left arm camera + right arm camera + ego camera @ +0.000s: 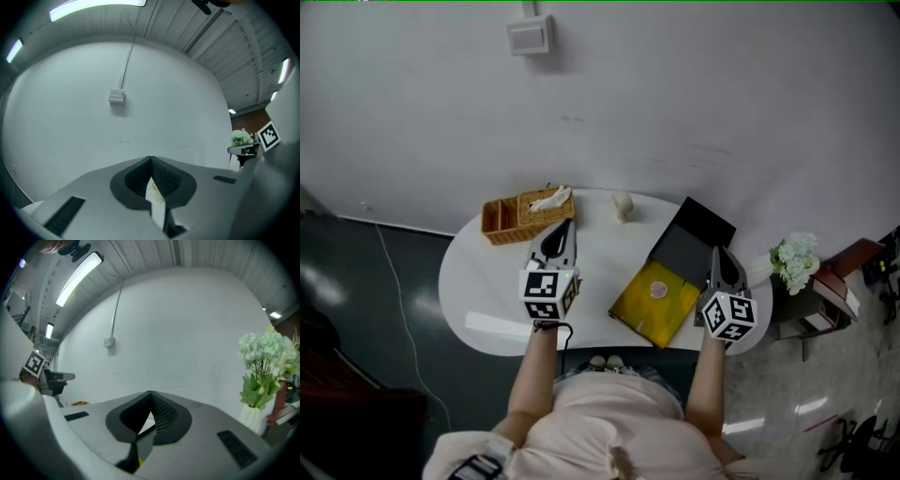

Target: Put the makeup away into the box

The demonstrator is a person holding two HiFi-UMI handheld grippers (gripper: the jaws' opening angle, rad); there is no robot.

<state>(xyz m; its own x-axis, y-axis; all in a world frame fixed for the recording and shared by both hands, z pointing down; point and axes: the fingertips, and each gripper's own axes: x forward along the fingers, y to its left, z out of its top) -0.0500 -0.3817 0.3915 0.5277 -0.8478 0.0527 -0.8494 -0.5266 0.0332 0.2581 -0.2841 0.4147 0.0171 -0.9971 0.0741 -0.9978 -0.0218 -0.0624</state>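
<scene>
On table (478, 281) — basket (511, 232) (wicker), yellow box (642, 314)

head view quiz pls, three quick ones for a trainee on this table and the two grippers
1. True or false: the left gripper and the right gripper both have their jaws together with nothing between them.
2. What lies on the yellow box?
A. a small pink thing
B. a tissue
C. a bunch of keys
3. Which gripper is nearer the white flowers?

Key: 1 true; 2 A; 3 the right gripper.
</scene>
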